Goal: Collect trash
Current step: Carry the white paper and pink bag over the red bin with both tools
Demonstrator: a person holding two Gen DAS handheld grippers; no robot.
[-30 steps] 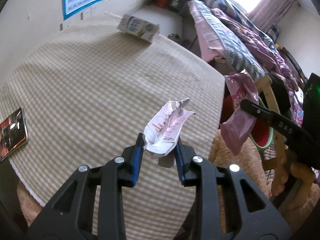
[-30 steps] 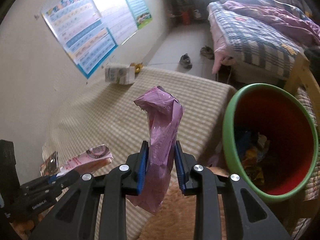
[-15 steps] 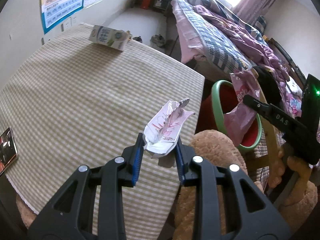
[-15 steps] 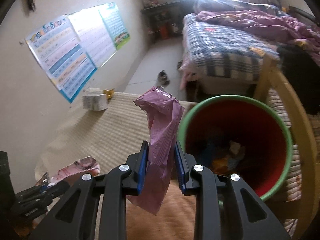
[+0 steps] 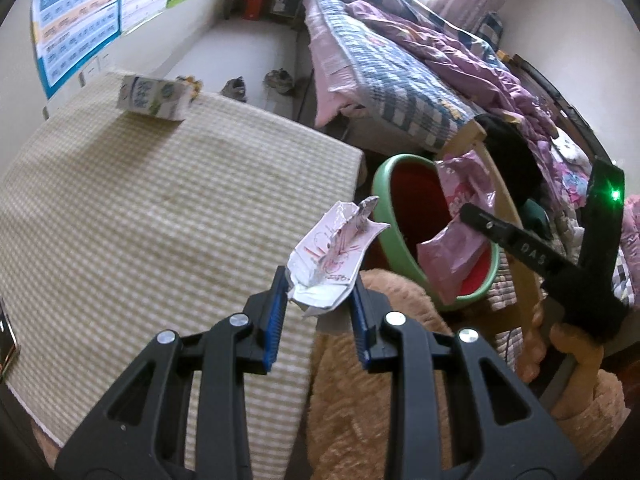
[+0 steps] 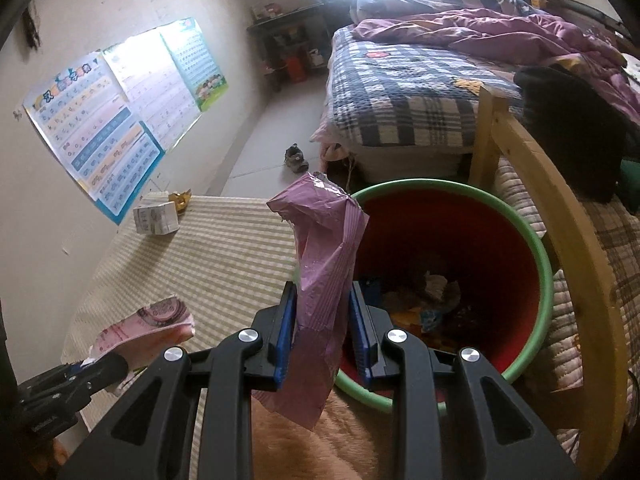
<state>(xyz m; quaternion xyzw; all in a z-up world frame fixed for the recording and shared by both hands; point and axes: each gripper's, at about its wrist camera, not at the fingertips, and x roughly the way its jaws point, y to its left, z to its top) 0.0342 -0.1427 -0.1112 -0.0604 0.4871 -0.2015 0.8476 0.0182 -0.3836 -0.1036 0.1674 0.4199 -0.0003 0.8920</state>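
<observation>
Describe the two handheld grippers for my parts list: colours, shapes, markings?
Both match. The left gripper and right gripper have black plastic arms with triangular cut-outs, round silver bolts and ribbed blue pads. Seen from the left wrist camera, the right one bears white lettering and a green light.

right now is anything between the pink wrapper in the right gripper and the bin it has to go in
Nothing visible blocks it. The right gripper is shut on the pink wrapper, which hangs just at the near rim of the red bin. The bin's mouth is open, with only trash at its bottom.
</observation>
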